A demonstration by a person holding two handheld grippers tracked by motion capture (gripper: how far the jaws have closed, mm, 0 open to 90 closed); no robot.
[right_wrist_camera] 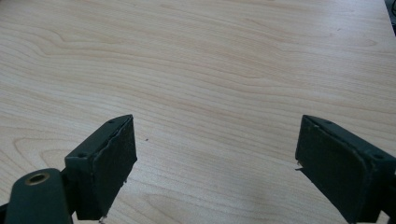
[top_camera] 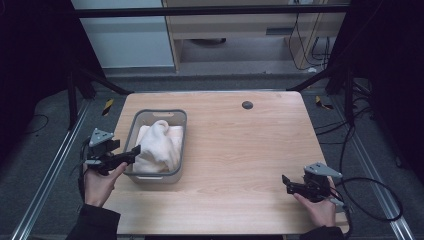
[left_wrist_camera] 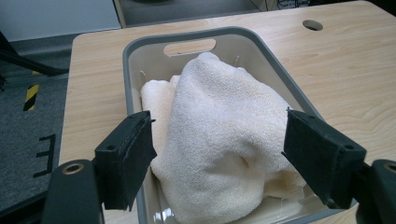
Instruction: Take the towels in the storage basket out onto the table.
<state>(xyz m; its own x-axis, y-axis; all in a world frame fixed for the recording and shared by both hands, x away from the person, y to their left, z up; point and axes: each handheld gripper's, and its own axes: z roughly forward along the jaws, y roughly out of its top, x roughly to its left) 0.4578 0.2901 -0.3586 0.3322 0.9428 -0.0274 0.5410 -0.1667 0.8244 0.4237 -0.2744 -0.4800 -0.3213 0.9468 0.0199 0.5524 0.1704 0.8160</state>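
Left gripper (left_wrist_camera: 219, 158): jaws spread wide, straddling the towel's near hump.
Right gripper (right_wrist_camera: 215, 172): gaping, empty, over bare table (top_camera: 240, 150), near right.
Towel (top_camera: 159, 142): heaped in grey bin (top_camera: 181, 145), left; likely soft, light, so pinch a top fold.

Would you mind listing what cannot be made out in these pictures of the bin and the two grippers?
- Floor of the grey bin: covered by the cream towel in the left gripper view and the high view.
- How many towels: the folds merge, so I cannot tell.
- Near end of the bin: cut off by the bottom edge of the left gripper view.
- Right gripper: small and dark in the high view.
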